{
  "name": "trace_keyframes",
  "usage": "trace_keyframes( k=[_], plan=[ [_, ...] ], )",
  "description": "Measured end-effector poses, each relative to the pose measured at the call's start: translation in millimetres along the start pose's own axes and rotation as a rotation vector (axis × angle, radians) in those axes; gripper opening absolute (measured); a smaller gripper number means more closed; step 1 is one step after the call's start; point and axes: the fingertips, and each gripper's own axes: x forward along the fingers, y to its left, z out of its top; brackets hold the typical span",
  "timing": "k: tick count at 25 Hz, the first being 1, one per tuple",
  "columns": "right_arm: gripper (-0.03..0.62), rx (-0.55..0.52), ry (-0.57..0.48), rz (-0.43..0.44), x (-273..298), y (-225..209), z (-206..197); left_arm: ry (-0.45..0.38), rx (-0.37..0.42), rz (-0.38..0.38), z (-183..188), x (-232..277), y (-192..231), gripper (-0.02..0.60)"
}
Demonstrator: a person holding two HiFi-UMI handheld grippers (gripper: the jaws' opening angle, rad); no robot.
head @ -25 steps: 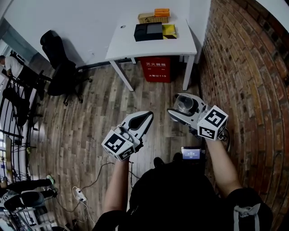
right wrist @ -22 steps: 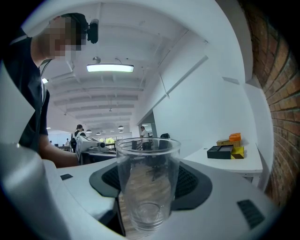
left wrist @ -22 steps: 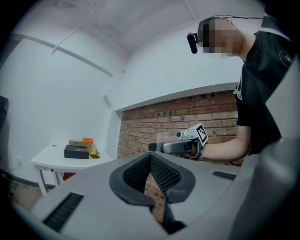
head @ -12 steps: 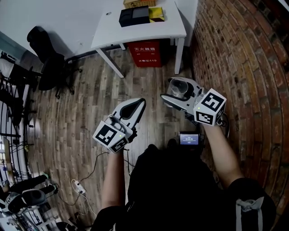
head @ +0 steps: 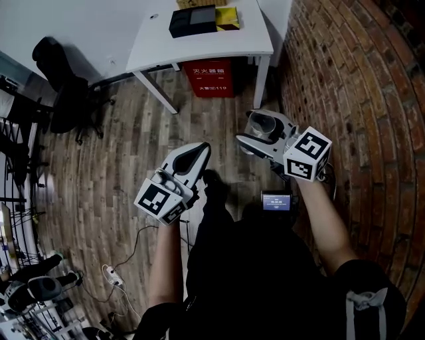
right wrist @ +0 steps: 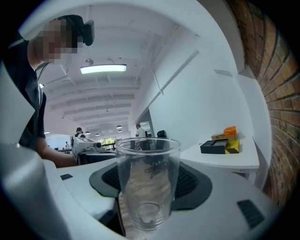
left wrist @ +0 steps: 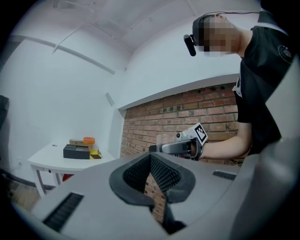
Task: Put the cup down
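- The cup (right wrist: 147, 183) is a clear, empty tumbler. It stands upright between the jaws of the right gripper (head: 259, 136), and the dark pads press on its lower wall from both sides. The jaws are spread wide only because the cup itself is wide.
- In the head view the cup (head: 263, 124) hangs in the air over the wooden floor (head: 113, 153), in front of the person's body. It touches no surface, so the putting-down has not been done.
- The left gripper (head: 198, 151) is held beside the right one and apart from the cup. Its own view shows its jaws closed together with nothing between them, so it appears to have no part in the carry.
- The white worktop (head: 199, 43) stands ahead, well apart from the cup, by the brick wall (head: 358, 99). A black box (head: 192, 12) and a yellow-and-black item (head: 228, 18) lie at its far end, and its near part is bare. A red cabinet (head: 212, 76) sits beneath it.
- Judged from this, the task is at the carrying stage: the grip is secure and the cup is level, but no setting-down has begun.
- If the worktop is the goal, what is left is to bring the cup over its bare part and lower it until the base rests flat. The right gripper then has to open and draw back without tipping the cup.
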Motion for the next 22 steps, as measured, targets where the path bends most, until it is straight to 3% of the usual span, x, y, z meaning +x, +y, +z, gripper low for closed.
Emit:
trace_keyframes(
  k=[8,17,22],
  plan=[
    [0.283,0.008,0.008,-0.059,68,-75,10,0.010,-0.006,-0.055,-5,37,101,0.008],
    [0.284,0.008,-0.015,-0.159,167,-162,55,0.022,-0.008,-0.131,27,72,242,0.008],
    [0.283,0.011,-0.008,-0.166,206,-187,65,0.016,-0.008,-0.145,37,80,290,0.008]
  ],
)
